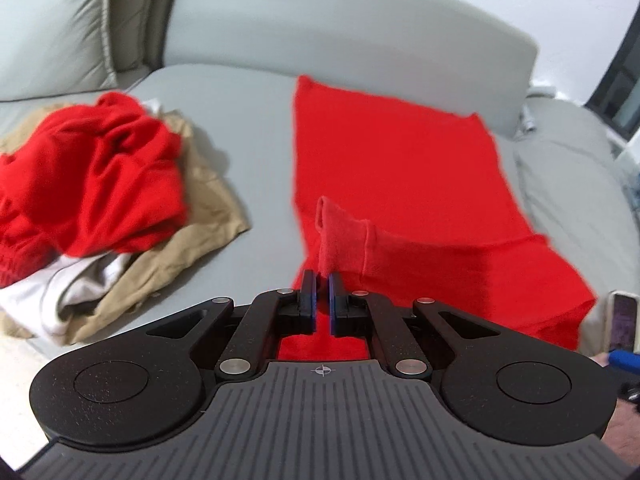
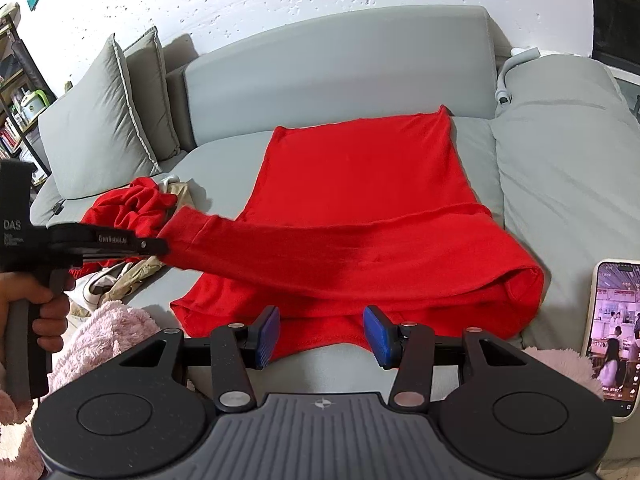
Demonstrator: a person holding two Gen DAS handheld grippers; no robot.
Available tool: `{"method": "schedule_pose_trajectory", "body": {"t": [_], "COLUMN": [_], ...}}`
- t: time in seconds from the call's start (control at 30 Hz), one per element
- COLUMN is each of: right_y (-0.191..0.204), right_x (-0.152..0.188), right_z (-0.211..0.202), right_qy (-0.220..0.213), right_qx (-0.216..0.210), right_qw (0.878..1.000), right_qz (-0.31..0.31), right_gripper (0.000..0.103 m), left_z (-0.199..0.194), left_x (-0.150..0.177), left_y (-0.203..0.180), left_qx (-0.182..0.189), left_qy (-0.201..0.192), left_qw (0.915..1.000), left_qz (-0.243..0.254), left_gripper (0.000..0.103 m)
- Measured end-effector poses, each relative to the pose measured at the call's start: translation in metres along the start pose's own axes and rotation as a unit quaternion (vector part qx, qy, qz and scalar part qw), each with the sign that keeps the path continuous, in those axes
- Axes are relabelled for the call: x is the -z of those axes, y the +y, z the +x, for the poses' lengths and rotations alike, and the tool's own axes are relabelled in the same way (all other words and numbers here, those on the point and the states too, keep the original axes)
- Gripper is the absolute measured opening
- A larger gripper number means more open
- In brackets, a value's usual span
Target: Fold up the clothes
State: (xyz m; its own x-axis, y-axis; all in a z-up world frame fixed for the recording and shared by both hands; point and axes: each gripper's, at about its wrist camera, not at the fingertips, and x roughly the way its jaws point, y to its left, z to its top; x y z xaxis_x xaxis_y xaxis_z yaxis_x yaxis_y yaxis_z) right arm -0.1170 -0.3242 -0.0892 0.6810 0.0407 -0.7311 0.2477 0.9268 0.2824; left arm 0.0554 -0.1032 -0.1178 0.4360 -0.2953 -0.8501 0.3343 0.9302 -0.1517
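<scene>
Starting at the far left, I am seeing a rumpled heap of unfolded clothes (image 1: 108, 200), red knit over tan and white fabric, lying on the grey sofa seat (image 1: 248, 152) and waiting its turn. Just right of it, my left gripper (image 1: 322, 280) is pinching the cuff of the long red sleeve (image 2: 304, 248), its blue-padded tongs closed tight on the cloth, and I am holding that sleeve stretched across the lower body of the flat red knit sweater (image 2: 360, 176), which is lying spread on the seat, its far edge against the backrest. The sleeve is hanging above the fabric, not yet laid down, though motion blur is making the exact gap hard for me to judge. My right gripper (image 2: 322, 334) is hovering over the sweater's near hem with its tongs wide apart, gripping nothing. Farther right, a lit smartphone (image 2: 612, 340) is resting at the sofa's edge. I judge this garment early in folding: sleeve still to place, body still to fold, and the heap untouched.
</scene>
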Motion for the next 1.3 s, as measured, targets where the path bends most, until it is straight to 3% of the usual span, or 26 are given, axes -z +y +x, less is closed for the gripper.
{"method": "schedule_pose_trajectory", "body": {"t": [0.1, 0.2, 0.3, 0.33, 0.47, 0.57, 0.8, 0.9, 0.97, 1.03, 1.13, 1.3], "right_y": [0.001, -0.001, -0.015, -0.024, -0.06, -0.079, -0.079, -0.079, -0.094, -0.124, -0.155, -0.169], "right_x": [0.0, 0.0, -0.004, -0.007, -0.022, -0.03, -0.032, -0.037, -0.05, -0.066, -0.078, -0.078], "right_z": [0.002, 0.001, -0.003, -0.005, 0.007, 0.027, 0.075, 0.079, 0.075, 0.072, 0.073, 0.093], "right_qy": [0.004, 0.009, 0.007, 0.005, 0.019, 0.037, 0.093, 0.103, 0.09, 0.064, 0.051, 0.066], "right_qx": [-0.001, 0.007, 0.028, 0.043, 0.102, 0.111, 0.081, 0.075, 0.089, 0.126, 0.152, 0.09], "right_qw": [1.0, 1.0, 0.999, 0.999, 0.994, 0.993, 0.992, 0.991, 0.991, 0.99, 0.987, 0.993], "right_qz": [-0.003, -0.007, -0.014, -0.02, -0.037, -0.027, -0.027, -0.047, -0.051, -0.022, 0.021, 0.03], "right_gripper": [0.047, 0.049, 0.054, 0.055, 0.058, 0.051, 0.044, 0.035, 0.03, 0.016, 0.011, 0.011], "left_z": [0.025, 0.035, 0.024, 0.014, -0.003, 0.015, 0.077, 0.082, 0.082, 0.083, 0.081, 0.082], "left_x": [0.006, 0.012, 0.015, 0.017, 0.019, 0.019, 0.017, 0.013, 0.012, 0.016, 0.018, 0.019], "left_y": [0.008, 0.01, 0.009, 0.005, -0.016, -0.037, -0.034, -0.027, -0.025, -0.025, -0.025, -0.024], "left_qx": [-0.014, -0.041, -0.052, -0.055, -0.02, 0.012, -0.037, -0.03, -0.027, -0.023, -0.022, -0.017], "left_qy": [0.045, 0.073, 0.061, 0.043, -0.002, 0.015, 0.09, 0.108, 0.115, 0.116, 0.116, 0.117], "left_qw": [0.9988, 0.9965, 0.9967, 0.9976, 0.9989, 0.9969, 0.9924, 0.991, 0.9901, 0.9901, 0.9901, 0.9899], "left_qz": [-0.011, -0.01, -0.011, -0.001, 0.043, 0.076, 0.074, 0.074, 0.076, 0.074, 0.076, 0.078], "left_gripper": [0.006, 0.016, 0.03, 0.031, 0.03, 0.021, 0.007, 0.006, 0.006, 0.006, 0.006, 0.006]}}
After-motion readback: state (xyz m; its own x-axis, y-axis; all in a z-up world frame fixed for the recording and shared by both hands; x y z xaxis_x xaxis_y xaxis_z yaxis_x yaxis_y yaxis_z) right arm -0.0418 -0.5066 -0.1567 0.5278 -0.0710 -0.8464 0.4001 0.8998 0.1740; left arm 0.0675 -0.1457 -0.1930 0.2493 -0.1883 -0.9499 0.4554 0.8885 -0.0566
